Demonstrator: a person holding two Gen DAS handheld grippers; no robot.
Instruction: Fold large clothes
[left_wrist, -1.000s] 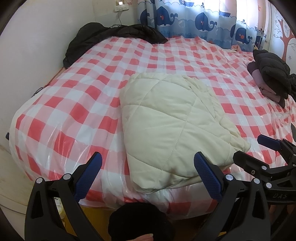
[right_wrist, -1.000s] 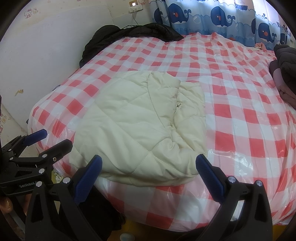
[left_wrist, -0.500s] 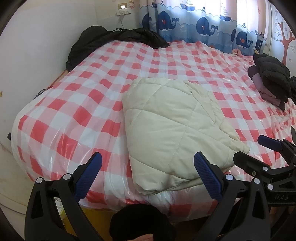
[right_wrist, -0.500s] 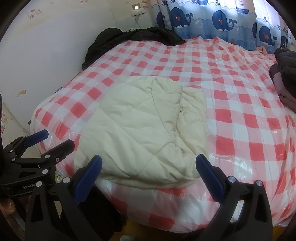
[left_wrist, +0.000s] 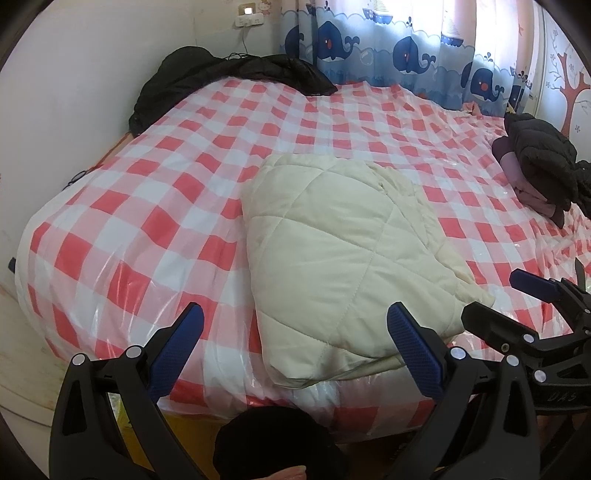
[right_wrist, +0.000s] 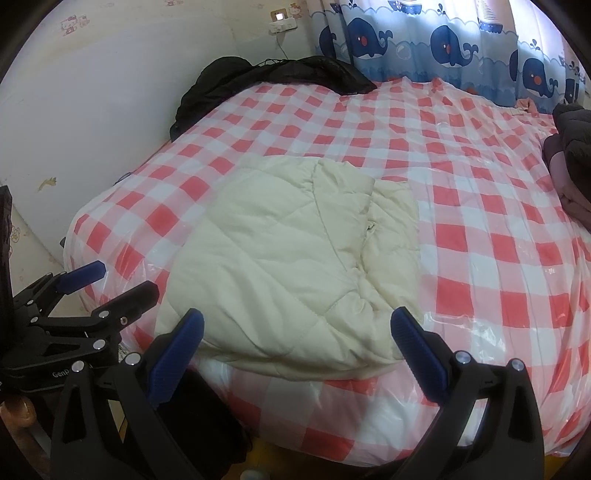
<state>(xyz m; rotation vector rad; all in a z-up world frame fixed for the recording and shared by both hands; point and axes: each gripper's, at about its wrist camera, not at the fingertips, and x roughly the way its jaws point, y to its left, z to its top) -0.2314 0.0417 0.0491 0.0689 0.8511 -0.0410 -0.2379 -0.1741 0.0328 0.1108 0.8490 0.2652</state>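
A cream quilted garment (left_wrist: 343, 254) lies folded into a bundle near the front edge of the bed (left_wrist: 155, 206), which wears a red and white checked plastic cover. In the right wrist view the same garment (right_wrist: 291, 258) shows a flap laid over its right part. My left gripper (left_wrist: 295, 354) hangs open in front of the bed's edge, short of the garment, with nothing between its fingers. My right gripper (right_wrist: 295, 354) is open too, just before the garment's near hem. Each gripper appears in the other's view: the right gripper (left_wrist: 517, 306) and the left gripper (right_wrist: 110, 284).
A black jacket (left_wrist: 229, 77) lies heaped at the bed's far left corner by the wall. Dark and pink clothes (left_wrist: 539, 170) are stacked at the right edge. Whale-print curtains (left_wrist: 406, 51) hang behind. A dark round object (left_wrist: 280, 439) sits below the bed's front edge.
Both grippers have drawn back and risen slightly from the bed, so the garment sits a little farther away. The garment itself has not moved, and both grippers stay open.
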